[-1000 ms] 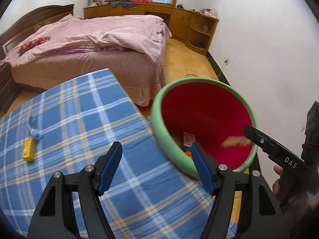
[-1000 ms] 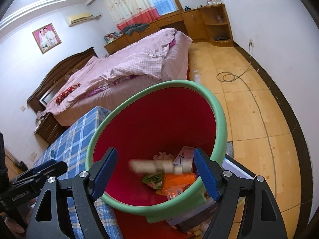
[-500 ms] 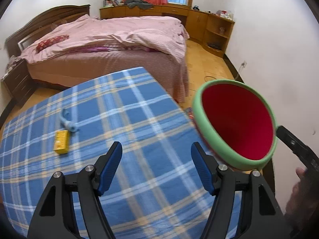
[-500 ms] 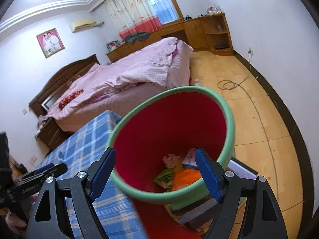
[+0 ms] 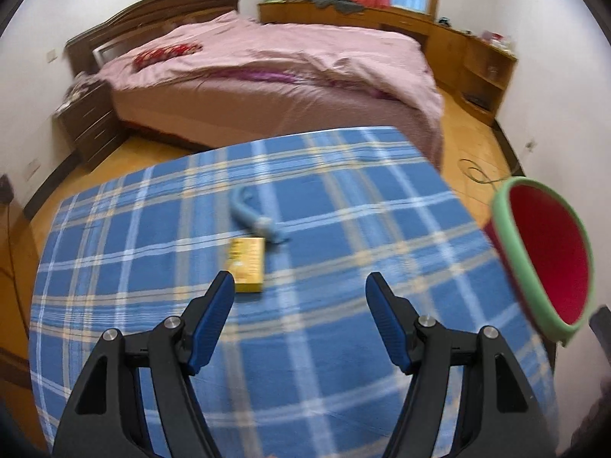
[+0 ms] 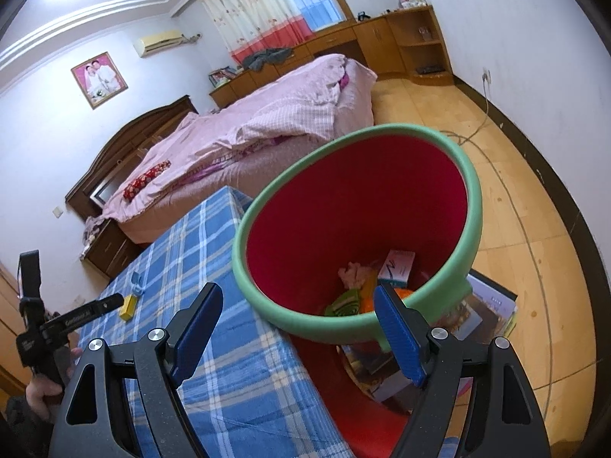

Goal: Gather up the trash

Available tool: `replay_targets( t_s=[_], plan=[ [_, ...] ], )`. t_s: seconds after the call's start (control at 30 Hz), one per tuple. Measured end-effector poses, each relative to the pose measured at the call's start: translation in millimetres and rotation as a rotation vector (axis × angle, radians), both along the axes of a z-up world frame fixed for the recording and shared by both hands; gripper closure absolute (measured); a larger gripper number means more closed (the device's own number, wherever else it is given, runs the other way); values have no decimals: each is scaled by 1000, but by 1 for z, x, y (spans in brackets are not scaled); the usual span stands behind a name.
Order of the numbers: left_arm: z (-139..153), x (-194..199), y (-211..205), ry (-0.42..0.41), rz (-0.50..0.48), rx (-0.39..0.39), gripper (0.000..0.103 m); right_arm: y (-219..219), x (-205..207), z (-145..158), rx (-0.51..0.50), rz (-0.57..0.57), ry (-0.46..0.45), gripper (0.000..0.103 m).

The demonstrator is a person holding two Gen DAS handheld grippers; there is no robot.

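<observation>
A small yellow box (image 5: 247, 263) and a light blue curved piece (image 5: 254, 221) lie on the blue plaid table (image 5: 343, 343); both also show small in the right wrist view, the box (image 6: 128, 306) and the blue piece (image 6: 136, 282). My left gripper (image 5: 299, 290) is open and empty, just short of the yellow box. The red bin with a green rim (image 6: 473, 191) stands off the table's right edge and holds wrappers and a white box (image 6: 395, 265). My right gripper (image 6: 296, 305) is open and empty above the bin's near rim. The bin also shows in the left wrist view (image 5: 508, 225).
A bed with pink bedding (image 5: 286, 57) stands beyond the table. Books or boxes (image 6: 477, 316) lie on the wooden floor under the bin. A cable (image 6: 496, 160) runs along the floor by the white wall. The left gripper's body (image 6: 65, 320) shows at the right wrist view's left edge.
My left gripper has swung left from the bin toward the yellow box. A pale piece seen falling in the bin a second ago is gone from the air. My right gripper pulled back slightly.
</observation>
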State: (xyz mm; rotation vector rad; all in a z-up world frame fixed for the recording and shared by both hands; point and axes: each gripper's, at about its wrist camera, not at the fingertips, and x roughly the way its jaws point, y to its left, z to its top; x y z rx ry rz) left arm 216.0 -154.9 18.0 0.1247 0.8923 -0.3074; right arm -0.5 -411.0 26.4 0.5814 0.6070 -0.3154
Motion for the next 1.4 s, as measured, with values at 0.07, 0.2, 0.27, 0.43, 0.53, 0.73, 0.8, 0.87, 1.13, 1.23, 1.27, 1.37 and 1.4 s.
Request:
replay_targets(
  t_s=[0.07,0.2,0.27,0.43,0.53,0.73,0.8,0.87,1.13,1.23,1.27,1.37,1.4],
  plan=[
    [-5,9,7,8,20,8,32,-1,1,-3,2,-2,12,21],
    [-17,25,16,41,50,11,35,-2,3,-9,17,-4,27,21],
    [-22,30,17,53,55,17,37,-2,4,-11,22,-3,32,21],
    [-38,42,18,103,59,25,56,0,7,-11,14,3,38,21],
    [-40,41,21,104,56,0,72,2,10,-9,11,13,41,21],
    [-36,35,38,101,63,-56,76,13,25,-4,17,77,43,21],
    [-32,33,47,95,74,-70,76,20,33,-1,26,113,46,21],
    [-27,30,59,81,92,-79,76,27,41,4,13,141,49,21],
    [-13,26,110,13,190,-82,76,80,84,25,-80,305,43,21],
    [-13,29,129,1,239,-83,76,106,107,28,-123,365,47,21],
    [-14,31,136,-2,261,-82,76,114,114,27,-132,382,47,21],
    [-19,34,150,-8,309,-82,76,136,138,23,-157,430,49,21],
    [-20,34,154,-10,320,-80,76,145,148,20,-160,449,57,21]
  ],
)
